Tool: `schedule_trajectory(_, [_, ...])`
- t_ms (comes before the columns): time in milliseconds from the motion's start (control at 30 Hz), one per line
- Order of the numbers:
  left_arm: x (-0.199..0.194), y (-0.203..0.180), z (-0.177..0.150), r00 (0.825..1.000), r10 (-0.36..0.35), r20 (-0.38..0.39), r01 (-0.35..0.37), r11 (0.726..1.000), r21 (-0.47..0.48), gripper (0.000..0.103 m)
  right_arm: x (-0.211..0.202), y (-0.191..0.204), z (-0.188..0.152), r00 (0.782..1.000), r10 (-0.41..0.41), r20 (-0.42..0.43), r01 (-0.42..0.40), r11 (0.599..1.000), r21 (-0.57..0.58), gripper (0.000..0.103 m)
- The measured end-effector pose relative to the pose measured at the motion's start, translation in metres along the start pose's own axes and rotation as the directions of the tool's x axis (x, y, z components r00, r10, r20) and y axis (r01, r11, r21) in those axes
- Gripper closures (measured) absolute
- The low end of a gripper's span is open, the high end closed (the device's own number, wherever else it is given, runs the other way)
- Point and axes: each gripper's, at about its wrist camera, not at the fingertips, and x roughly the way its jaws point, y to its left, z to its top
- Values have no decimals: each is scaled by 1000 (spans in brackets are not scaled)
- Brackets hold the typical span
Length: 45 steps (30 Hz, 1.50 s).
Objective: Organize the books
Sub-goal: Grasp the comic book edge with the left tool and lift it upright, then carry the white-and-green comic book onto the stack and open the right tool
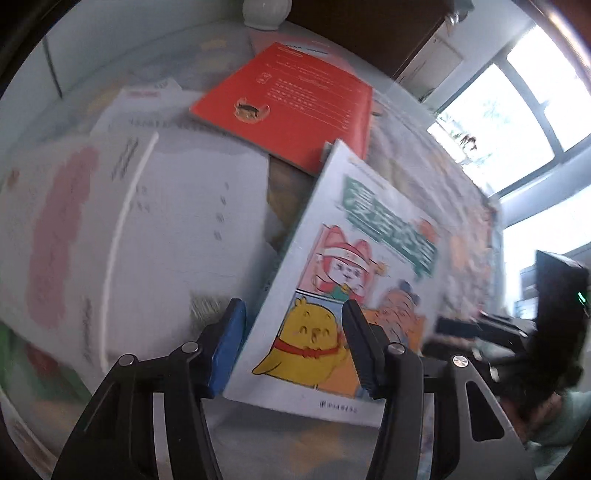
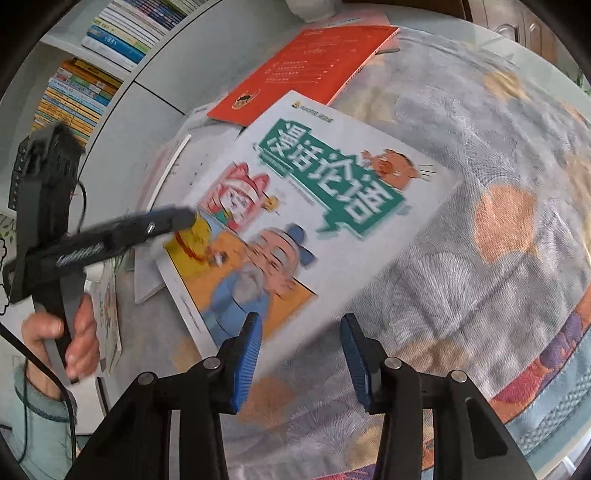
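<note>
Clutter first: patterned cloth (image 2: 480, 295) covers the tabletop, with books loose on it. Red book (image 2: 310, 62) lies flat at the far side, and its near corner is tucked under the top edge of the comic book (image 2: 314, 206). White workbook (image 1: 192, 206) lies just left of the comic, overlapping other white sheets; its print is too blurred to read. White ceramic piece (image 1: 264, 13) stands at the far edge. Bookshelf (image 2: 85, 81) behind is packed with stacked spines, too small to read. Window (image 1: 517, 110) is off to the right. Thin booklet (image 2: 109, 314) hangs over the near left edge of the tabletop, beside the person's hand.

Comic book sits face up mid-tabletop, rotated diagonally, resting partly on the workbook and partly on the cloth.

Left tool (image 1: 291, 306) points steeply down at the comic's lower-left corner, over the yellow chick. One finger is just outside the book's edge and the other over the cover. Gap is medium; can't tell if the pads press on anything. Hand (image 2: 62, 339), in a pale green sleeve, wraps the handle, with a cable trailing below.

Right tool (image 2: 301, 321) also points steeply down, at the comic's near edge. Jaws are partly apart with mostly cloth showing between them, gripping nothing.

Writing: green banner on the comic reads 漫话论语. Red book carries lines of small white text, unreadable.
</note>
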Motion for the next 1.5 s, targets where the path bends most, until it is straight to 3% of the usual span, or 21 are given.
schedule_trajectory(100, [-1, 3, -25, 990, -143, 2, 143, 986, -81, 53, -7, -18, 5, 1000, 21, 21, -23, 999, 50, 62])
schedule_trajectory(167, [2, 2, -44, 981, -192, 2, 191, 974, -121, 53, -12, -32, 9, 999, 24, 39, -27, 996, 83, 64])
schedule_trajectory(300, [15, -3, -83, 982, -189, 7, 186, 962, -200, 64, -19, -44, 9, 999, 39, 26, -41, 996, 79, 66])
schedule_trajectory(533, [12, -2, -96, 973, -202, 113, 226, 930, -290, 70, -25, -28, -32, 999, -8, -31, 8, 1000, -11, 66])
schedule_trajectory(567, [7, 2, -97, 961, -238, 142, 271, 913, -306, 70, -25, -26, -39, 1000, -23, -20, 22, 1000, -20, 65])
schedule_trajectory(667, [-25, 0, -98, 874, -394, 286, 471, 831, -296, 70, -26, -33, -41, 1000, 16, -16, -16, 999, 36, 63])
schedule_trajectory(700, [-35, -8, -97, 858, -413, 304, 493, 830, -262, 70, -26, -38, -41, 999, 43, -20, -42, 997, 59, 63])
schedule_trajectory(733, [-40, -16, -95, 861, -408, 303, 483, 844, -235, 70, -27, -41, -41, 998, 65, -23, -63, 995, 72, 64])
schedule_trajectory(800, [-36, -29, -89, 899, -349, 265, 406, 892, -201, 70, -27, -48, -42, 994, 107, -23, -105, 991, 86, 63])
schedule_trajectory(900, [-11, -24, -89, 944, -249, 215, 300, 920, -251, 70, -29, -57, -44, 989, 148, -14, -145, 982, 118, 63])
schedule_trajectory(1000, [0, -16, -94, 941, -261, 214, 315, 908, -277, 76, -29, -58, -42, 986, 165, -7, -162, 977, 141, 64])
schedule_trajectory(1133, [10, -15, -99, 921, -326, 213, 380, 873, -304, 76, -29, -58, -45, 987, 163, 0, -162, 978, 133, 64])
schedule_trajectory(1267, [22, -24, -95, 918, -336, 212, 392, 850, -350, 77, -29, -62, -46, 984, 178, 3, -177, 974, 139, 63])
schedule_trajectory(1333, [25, -23, -93, 890, -391, 236, 455, 799, -392, 80, -30, -67, -45, 981, 194, -3, -191, 969, 155, 63])
schedule_trajectory(1433, [21, -20, -89, 801, -513, 308, 598, 673, -435, 80, -34, -82, -48, 958, 285, -14, -272, 928, 256, 53])
schedule_trajectory(1500, [20, -20, -83, 746, -574, 339, 664, 597, -451, 80, -38, -98, -55, 920, 391, 19, -375, 866, 330, 50])
